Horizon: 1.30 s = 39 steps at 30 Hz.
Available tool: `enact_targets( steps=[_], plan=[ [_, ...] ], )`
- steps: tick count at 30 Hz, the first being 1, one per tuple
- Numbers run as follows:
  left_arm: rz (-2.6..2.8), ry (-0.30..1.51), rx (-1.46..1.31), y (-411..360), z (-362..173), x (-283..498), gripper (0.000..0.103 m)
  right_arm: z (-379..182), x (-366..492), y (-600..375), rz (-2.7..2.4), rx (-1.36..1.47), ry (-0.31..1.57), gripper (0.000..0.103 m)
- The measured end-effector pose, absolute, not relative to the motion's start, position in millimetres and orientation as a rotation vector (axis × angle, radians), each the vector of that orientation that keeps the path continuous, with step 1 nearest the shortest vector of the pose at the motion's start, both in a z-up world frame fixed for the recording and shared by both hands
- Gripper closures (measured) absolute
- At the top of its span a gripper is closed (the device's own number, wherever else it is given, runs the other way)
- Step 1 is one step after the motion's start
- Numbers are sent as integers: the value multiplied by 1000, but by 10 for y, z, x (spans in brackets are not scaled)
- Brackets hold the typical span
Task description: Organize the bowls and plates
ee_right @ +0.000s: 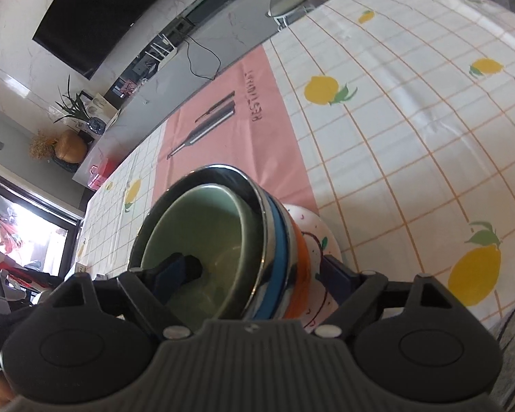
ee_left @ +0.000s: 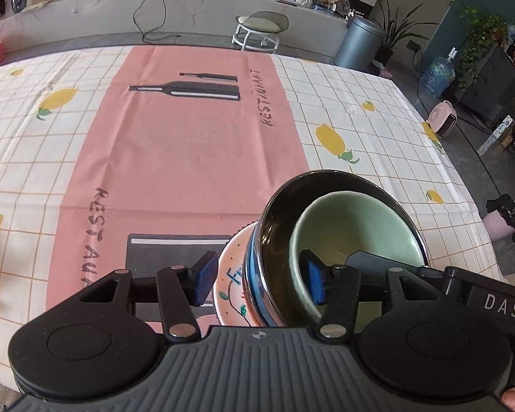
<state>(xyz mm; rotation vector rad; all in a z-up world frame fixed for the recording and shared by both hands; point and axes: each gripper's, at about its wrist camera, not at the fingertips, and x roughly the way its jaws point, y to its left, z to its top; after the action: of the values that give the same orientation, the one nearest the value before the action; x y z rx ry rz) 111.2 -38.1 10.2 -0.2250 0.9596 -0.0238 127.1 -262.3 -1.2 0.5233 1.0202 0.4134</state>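
Living room behind a lemon-print tabletop [ee_left: 360,79]
Marble ledge [ee_left: 188,3], white stool [ee_left: 260,31], grey bin [ee_left: 357,44], potted plants [ee_left: 480,37], dark TV [ee_right: 120,10], bright window [ee_right: 27,233].

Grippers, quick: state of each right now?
Left tool: open, straddling the rims of the stacked bowls, pads clear.
Right tool: open, astride the same stack, holding nothing.

Both claws [ee_left: 260,279] [ee_right: 257,271] wide apart

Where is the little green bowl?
The green bowl sits inside the shiny metal bowl, stacked on the pink plate, low and right of centre in the left view.
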Motion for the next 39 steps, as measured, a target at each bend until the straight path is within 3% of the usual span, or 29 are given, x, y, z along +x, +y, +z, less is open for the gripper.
enact_targets(
  steps=[5,10,20,23,39],
  plan=[
    [48,835,-213,-378,299,939,18,76,1221,-2646,441,532,977,12],
    [51,707,-94,-473,517,760,9,262,1110,-2683,452,532,882,10],
    [11,556,-90,-644,713,215,9,735,517,-2817,328,344,659,6],
    [35,557,-111,-663,671,96,14,710,342,-2842,243,244,664,6],
    [119,657,-82,-795,378,-184,15,376,-59,-2432,255,-12,791,6]
  ],
)
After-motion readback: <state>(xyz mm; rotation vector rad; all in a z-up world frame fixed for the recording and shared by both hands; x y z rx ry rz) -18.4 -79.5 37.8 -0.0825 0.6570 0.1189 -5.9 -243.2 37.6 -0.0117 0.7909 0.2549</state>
